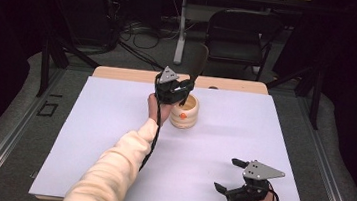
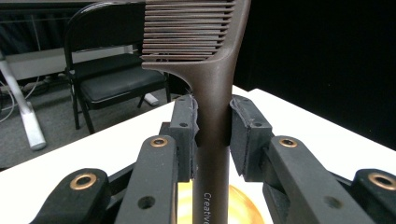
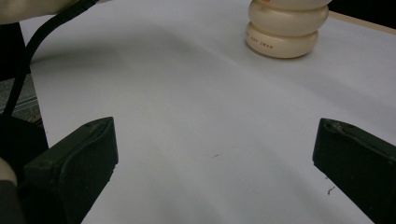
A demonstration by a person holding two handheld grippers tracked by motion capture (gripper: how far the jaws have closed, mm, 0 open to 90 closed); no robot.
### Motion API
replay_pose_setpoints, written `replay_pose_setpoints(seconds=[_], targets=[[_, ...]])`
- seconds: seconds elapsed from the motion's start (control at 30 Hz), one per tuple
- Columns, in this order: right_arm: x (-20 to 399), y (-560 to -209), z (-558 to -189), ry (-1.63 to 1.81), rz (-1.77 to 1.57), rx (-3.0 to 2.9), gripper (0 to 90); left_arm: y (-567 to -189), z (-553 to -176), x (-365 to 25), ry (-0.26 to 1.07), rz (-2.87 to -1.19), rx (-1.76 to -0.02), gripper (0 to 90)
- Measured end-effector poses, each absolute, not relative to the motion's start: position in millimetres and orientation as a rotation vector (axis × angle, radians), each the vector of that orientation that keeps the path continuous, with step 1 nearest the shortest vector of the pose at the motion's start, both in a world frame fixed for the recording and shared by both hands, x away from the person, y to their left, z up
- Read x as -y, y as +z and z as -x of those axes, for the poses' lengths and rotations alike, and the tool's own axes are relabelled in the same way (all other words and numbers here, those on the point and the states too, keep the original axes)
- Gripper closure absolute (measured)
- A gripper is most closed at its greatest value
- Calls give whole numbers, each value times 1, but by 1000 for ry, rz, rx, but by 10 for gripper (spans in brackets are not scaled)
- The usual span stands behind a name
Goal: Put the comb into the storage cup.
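While the left tool point(image 1: 184, 87) hangs over the far middle of the white tabletop point(image 1: 113, 124), its two black jaws are drawn in close and clamped on the handle of a dark brown comb point(image 1: 198, 61). In the left gripper view the foam-faced pads point(image 2: 187, 135) press flat against both sides of that handle point(image 2: 212, 140), with no gap showing between pad and handle. The comb stands roughly upright in the grip, its toothed head point(image 2: 187, 30) rising above the jaws and its lower handle, printed with pale lettering, running down below them. In the high view the comb head leans slightly to the right above the tool. Directly beneath the grip sits a small cream-coloured ribbed pot point(image 1: 185, 112), its yellowish opening point(image 2: 233, 205) visible just under the handle's lower end; whether the handle's tip reaches into the pot cannot be told. The pot stands on the tabletop just beside the person's left hand point(image 1: 158, 109).

The right tool point(image 1: 232, 175) rests low near the front right corner of the tabletop, well apart from the pot and comb. Its jaws stand wide apart, with bare white surface point(image 3: 210, 140) between them and nothing held. In the right gripper view the pot point(image 3: 285, 30) lies farther off.
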State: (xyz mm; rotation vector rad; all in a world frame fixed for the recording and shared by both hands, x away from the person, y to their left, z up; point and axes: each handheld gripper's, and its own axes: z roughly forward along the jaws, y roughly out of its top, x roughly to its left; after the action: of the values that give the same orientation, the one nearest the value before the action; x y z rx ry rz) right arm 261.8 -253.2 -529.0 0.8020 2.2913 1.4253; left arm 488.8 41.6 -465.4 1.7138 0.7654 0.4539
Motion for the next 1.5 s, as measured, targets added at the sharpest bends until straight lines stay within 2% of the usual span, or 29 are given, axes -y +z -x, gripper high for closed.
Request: replay_pose_setpoints(seconds=[1.5], targets=[[253,-529,-262,1421,-802,-2292,0,-486,-488,-41,425,-1748,-766,725]])
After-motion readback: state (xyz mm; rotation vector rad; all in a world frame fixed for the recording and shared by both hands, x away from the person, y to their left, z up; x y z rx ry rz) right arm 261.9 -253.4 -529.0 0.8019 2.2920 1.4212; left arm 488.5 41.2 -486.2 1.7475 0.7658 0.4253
